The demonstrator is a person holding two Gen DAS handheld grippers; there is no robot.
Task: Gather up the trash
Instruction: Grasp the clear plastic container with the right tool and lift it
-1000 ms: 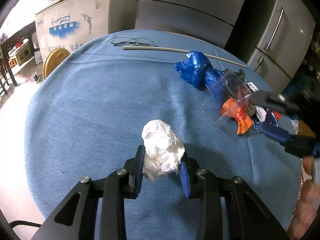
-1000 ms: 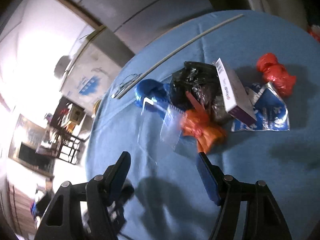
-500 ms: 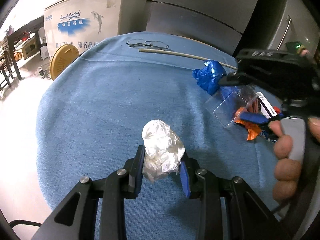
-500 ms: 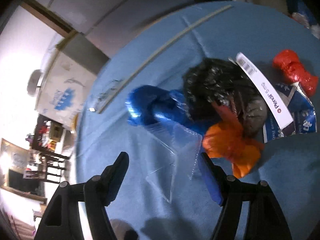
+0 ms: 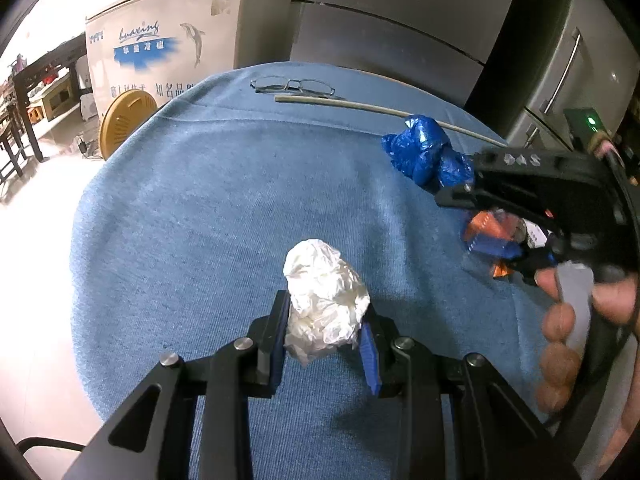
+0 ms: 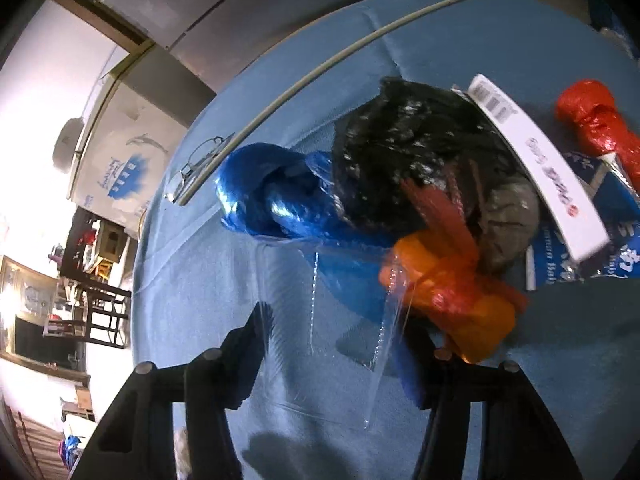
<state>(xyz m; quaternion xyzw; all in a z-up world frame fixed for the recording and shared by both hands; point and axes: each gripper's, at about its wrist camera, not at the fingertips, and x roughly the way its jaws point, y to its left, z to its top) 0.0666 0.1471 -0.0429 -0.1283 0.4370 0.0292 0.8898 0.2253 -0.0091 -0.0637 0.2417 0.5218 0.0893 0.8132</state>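
Holding one white crumpled wad (image 5: 325, 300) clamped in your left gripper (image 5: 324, 344), your right gripper (image 6: 328, 356) has just been closing its jaws around the clear plastic wrapper (image 6: 320, 320), not visibly pinched. Blue bag (image 6: 276, 196), black bag (image 6: 404, 148), orange wrapper (image 6: 452, 292), red bag (image 6: 596, 128) and white box (image 6: 536, 164) lie far right on the blue cloth (image 5: 224, 208), uncollected.

This looks like a home's kitchen-dining room: a chest freezer (image 5: 160, 48) at eleven o'clock, a steel fridge (image 5: 560, 72) at two, dark wooden chairs (image 5: 16, 120) at nine, and a blue-clothed round worktop (image 5: 208, 208) in the middle.
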